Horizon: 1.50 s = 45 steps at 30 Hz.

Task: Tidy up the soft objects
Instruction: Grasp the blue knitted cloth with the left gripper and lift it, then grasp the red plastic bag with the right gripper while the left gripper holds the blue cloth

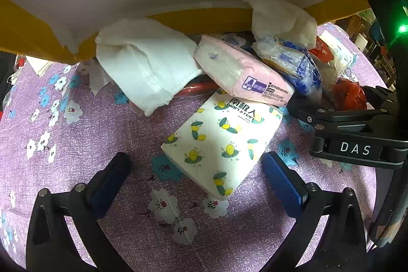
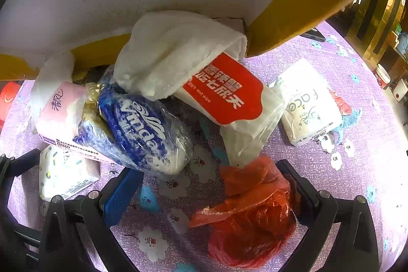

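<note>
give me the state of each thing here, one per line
left gripper: open, nothing held
right gripper: open, straddling the bag, not closed on it
crumpled red plastic bag: lying between the right gripper's fingers
lemon-print tissue pack: flat on the cloth, sealed
pink tissue pack: tilted, resting on the lemon-print pack
blue Vinda tissue pack: leaning on the pink pack
white folded towel: draped over the red-label wet wipe pack

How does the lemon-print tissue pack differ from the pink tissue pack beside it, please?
The lemon-print pack is white with yellow lemons and lies flat on the cloth; the pink pack is plain pink with a purple label and rests tilted, overlapping the lemon-print pack's far end. Both are soft, rectangular wrapped packs.
</note>
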Each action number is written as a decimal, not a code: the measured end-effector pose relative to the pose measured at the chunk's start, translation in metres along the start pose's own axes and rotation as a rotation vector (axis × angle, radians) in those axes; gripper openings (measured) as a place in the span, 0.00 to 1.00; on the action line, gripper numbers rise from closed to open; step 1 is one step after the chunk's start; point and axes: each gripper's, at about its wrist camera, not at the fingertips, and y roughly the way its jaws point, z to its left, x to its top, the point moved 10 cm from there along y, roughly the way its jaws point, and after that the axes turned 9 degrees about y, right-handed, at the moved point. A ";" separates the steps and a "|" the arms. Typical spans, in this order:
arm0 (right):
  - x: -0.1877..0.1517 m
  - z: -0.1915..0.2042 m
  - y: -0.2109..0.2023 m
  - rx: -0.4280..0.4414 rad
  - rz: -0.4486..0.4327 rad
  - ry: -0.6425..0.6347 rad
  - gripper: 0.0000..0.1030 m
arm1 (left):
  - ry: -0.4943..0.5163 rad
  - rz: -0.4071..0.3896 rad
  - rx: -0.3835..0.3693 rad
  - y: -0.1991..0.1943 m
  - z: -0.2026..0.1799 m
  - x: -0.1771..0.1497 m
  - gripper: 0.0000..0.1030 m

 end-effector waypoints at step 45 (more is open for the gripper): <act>0.005 -0.003 0.003 0.000 0.000 0.000 1.00 | 0.000 0.000 0.000 0.000 0.000 0.000 1.00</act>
